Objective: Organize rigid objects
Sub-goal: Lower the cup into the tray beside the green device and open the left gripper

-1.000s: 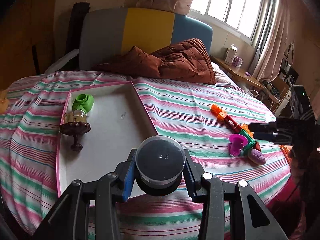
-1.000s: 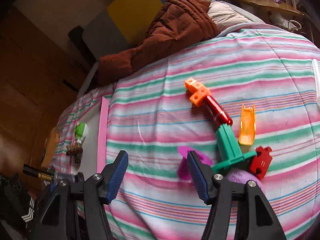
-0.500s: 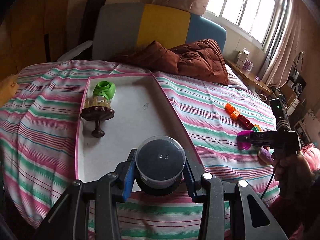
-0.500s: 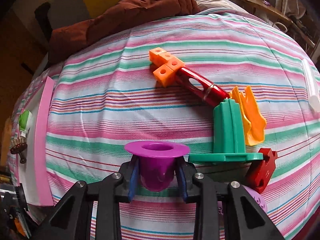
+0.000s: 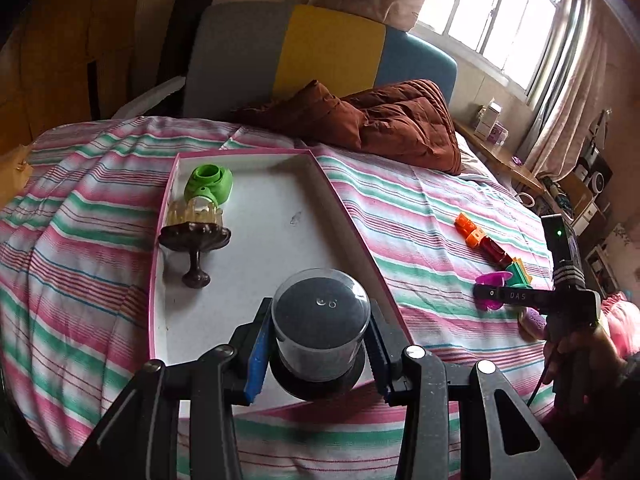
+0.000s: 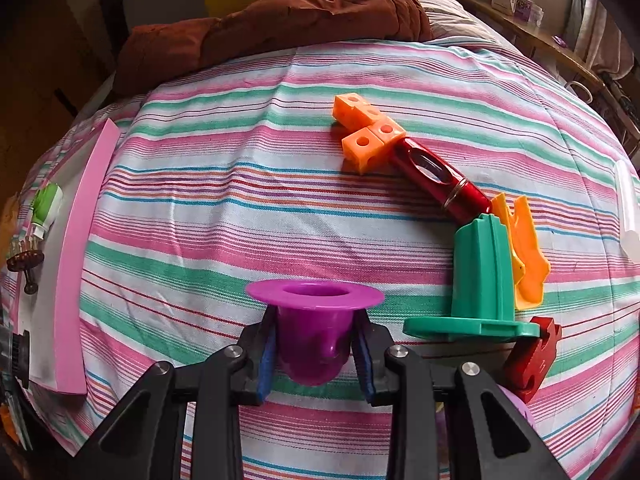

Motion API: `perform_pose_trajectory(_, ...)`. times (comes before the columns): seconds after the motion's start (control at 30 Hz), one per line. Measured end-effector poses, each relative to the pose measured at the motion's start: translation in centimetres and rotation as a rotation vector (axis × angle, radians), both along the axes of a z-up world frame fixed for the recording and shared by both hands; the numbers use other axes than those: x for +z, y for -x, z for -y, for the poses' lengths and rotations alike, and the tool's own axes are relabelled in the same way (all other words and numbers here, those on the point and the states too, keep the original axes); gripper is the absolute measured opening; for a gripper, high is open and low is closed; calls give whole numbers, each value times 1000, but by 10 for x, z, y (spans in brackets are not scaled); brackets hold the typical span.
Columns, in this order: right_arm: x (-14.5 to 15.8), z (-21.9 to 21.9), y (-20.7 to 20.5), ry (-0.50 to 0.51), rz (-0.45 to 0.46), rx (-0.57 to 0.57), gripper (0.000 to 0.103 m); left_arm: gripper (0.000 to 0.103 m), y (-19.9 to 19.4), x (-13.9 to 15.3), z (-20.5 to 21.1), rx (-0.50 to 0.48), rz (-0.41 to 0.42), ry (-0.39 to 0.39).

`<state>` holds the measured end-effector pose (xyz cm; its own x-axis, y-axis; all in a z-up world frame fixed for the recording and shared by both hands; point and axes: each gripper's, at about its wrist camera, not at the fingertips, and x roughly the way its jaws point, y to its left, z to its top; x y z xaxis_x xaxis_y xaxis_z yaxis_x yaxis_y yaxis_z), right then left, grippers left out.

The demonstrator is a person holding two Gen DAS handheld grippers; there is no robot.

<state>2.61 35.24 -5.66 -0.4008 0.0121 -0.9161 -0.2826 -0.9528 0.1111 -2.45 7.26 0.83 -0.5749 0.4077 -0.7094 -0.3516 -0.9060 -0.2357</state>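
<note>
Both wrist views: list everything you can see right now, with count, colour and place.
tray: 1, pink rim, white floor, on bed
green piece: 1, tray's far corner
goblet: 1, dark brown, in tray
round container: 1, clear over black, in left gripper
purple cup: 1, in right gripper
orange cubes: joined cluster, bedspread
red tube: 1, beside cubes
green stand: 1, bedspread
orange chute: 1, behind stand
red block: 1, by stand
brown quilt: 1, bedhead
left gripper: shut on container
right gripper: shut on cup

The white pink-rimmed cardboard tray [image 5: 280,216] lay mostly bare; a green plastic cap [image 5: 210,182] and brown goblet-shaped stand [image 5: 195,240] crowded its far left corner.
</note>
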Motion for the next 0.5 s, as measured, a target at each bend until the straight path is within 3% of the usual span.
perform_pose_trajectory(0.23,2,7,0,-20,3,12,32,43,52,12,-12,-7,-31,21)
perform_pose_trajectory(0.5,3,10,-5,-25,3,18,32,43,115,5,-21,20,-20,55)
